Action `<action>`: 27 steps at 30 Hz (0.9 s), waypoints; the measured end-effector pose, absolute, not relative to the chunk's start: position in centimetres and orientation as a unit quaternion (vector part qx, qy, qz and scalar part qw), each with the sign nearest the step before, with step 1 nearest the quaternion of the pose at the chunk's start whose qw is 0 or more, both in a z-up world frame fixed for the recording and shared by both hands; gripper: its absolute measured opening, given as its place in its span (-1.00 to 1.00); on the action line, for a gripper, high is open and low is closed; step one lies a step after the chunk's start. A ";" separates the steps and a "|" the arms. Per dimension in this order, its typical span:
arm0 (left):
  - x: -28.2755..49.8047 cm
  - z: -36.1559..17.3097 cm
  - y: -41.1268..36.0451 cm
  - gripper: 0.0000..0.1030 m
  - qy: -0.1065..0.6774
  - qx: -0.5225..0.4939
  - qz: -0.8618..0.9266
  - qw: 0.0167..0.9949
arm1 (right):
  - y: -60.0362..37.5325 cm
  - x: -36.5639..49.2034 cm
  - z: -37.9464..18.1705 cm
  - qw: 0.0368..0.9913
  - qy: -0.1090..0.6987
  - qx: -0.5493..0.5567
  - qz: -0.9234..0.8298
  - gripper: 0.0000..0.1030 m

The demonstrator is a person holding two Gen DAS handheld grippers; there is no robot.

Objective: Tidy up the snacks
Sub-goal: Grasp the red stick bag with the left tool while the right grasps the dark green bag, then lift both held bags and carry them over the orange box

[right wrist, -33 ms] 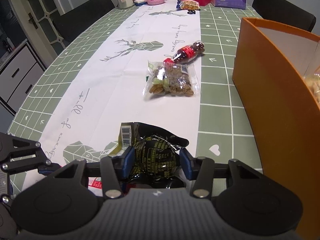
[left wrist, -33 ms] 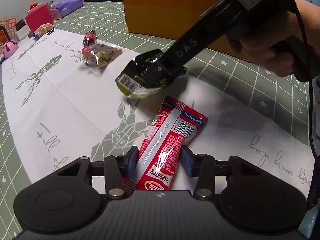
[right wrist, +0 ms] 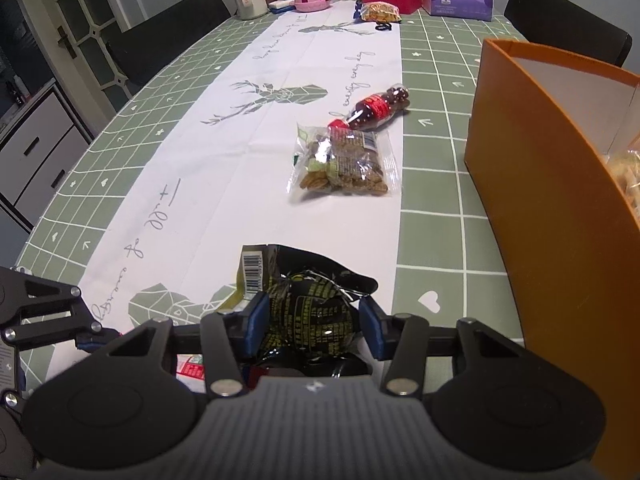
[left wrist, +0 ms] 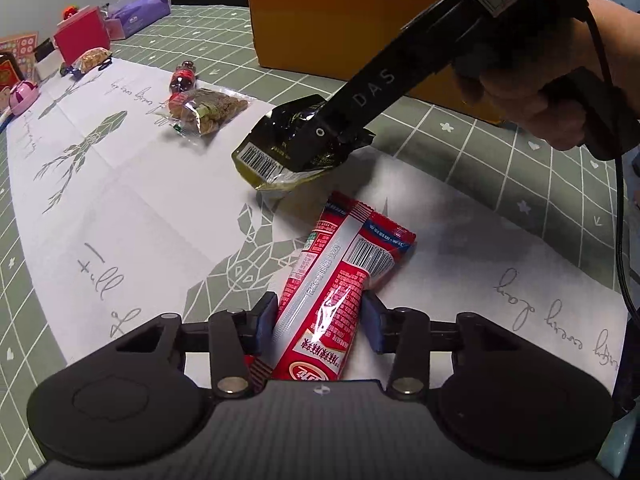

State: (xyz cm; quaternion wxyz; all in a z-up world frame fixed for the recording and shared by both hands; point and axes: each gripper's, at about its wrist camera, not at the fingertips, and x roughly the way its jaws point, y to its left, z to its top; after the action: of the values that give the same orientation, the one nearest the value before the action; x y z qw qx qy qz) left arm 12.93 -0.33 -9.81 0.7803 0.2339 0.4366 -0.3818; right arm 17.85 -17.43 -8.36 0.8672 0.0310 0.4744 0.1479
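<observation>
A: Nothing has moved since the earlier frame; both views match it item for item.

B: Left wrist view, entry one?

A: Left gripper [left wrist: 319, 318], pads closed against a red foil snack stick [left wrist: 334, 286], long and flattish, glossy, seam and barcode facing up. It runs forward from the jaws and lies on the white printed runner [left wrist: 132, 200]. Risk: slick film, grip set near one end, so the far end may droop or swivel on lifting.

B: Ahead of it?

A: Right gripper [left wrist: 320, 140], pinching a black-and-gold crinkled packet [left wrist: 280, 152], raised just above the runner. Orange box [left wrist: 340, 28] beyond, open-topped, rigid walls.

B: Right wrist view?

A: Same packet [right wrist: 310, 312] bunched between blue pads [right wrist: 254, 320], puffy, reflective, barcode flap loose at left. Risk: an air-filled pouch can squirm out, or snag the box wall [right wrist: 540, 200] at the right. Forward lie a clear bag of mixed nuts [right wrist: 344, 164], lumpy and soft, touching a small cola-shaped bottle [right wrist: 374, 110] lying on its side, round and liable to roll.
</observation>
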 end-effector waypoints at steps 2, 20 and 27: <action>12.7 -9.3 0.2 -0.01 0.434 0.228 -0.378 0.786 | -17.5 17.7 -7.8 0.870 0.469 0.030 0.150 -0.08; 13.3 -2.3 0.7 -0.02 0.399 0.152 -0.301 0.853 | -20.8 15.1 0.3 0.902 0.401 0.061 0.150 -0.08; 13.0 -0.3 -2.8 -0.02 0.386 0.134 -0.294 0.864 | -25.1 13.8 2.9 0.914 0.376 0.088 0.126 -0.08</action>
State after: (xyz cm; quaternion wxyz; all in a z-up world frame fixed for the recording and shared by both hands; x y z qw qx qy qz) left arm 13.01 -2.77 -0.32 0.8640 0.1340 0.3865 -0.2935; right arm 13.78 -25.06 2.89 0.9140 0.0883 0.3756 0.1256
